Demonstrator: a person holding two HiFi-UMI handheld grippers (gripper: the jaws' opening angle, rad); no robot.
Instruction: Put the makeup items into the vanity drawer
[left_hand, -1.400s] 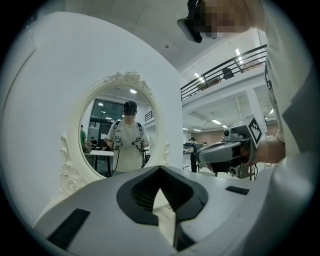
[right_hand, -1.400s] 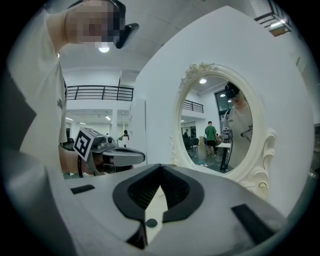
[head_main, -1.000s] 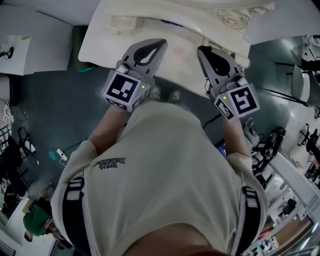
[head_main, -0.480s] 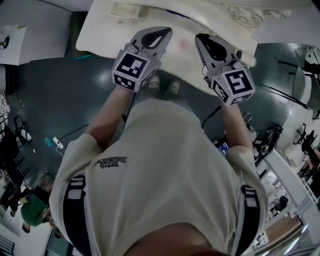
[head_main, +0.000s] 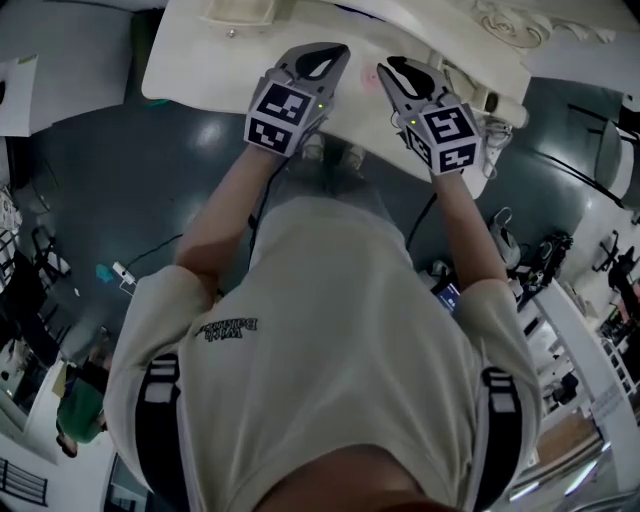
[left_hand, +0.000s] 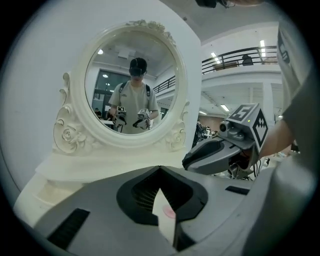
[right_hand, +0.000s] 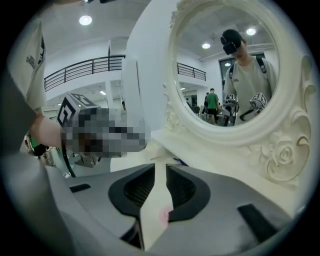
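The white vanity (head_main: 200, 70) has an oval mirror (left_hand: 132, 85) in a carved frame, which also fills the right gripper view (right_hand: 230, 65). Both grippers hover low over its top, side by side. My left gripper (head_main: 325, 55) has its tips meeting with nothing between them (left_hand: 160, 169). My right gripper (head_main: 395, 68) shows a narrow gap at its tips (right_hand: 161, 167); its jaws have just been opening and hold nothing. A small pink spot (head_main: 370, 85) lies on the tabletop between and just ahead of the two grippers. No drawer front is in view.
A shallow cream box (head_main: 240, 12) sits at the vanity's back left. A thin blue item (right_hand: 181, 162) lies by the mirror base. Small objects crowd the vanity's right end (head_main: 490, 105). Dark floor with cables (head_main: 120, 275) surrounds the person.
Both grippers have moved forward and down from the vanity's front edge to over its top, and have drawn closer together.
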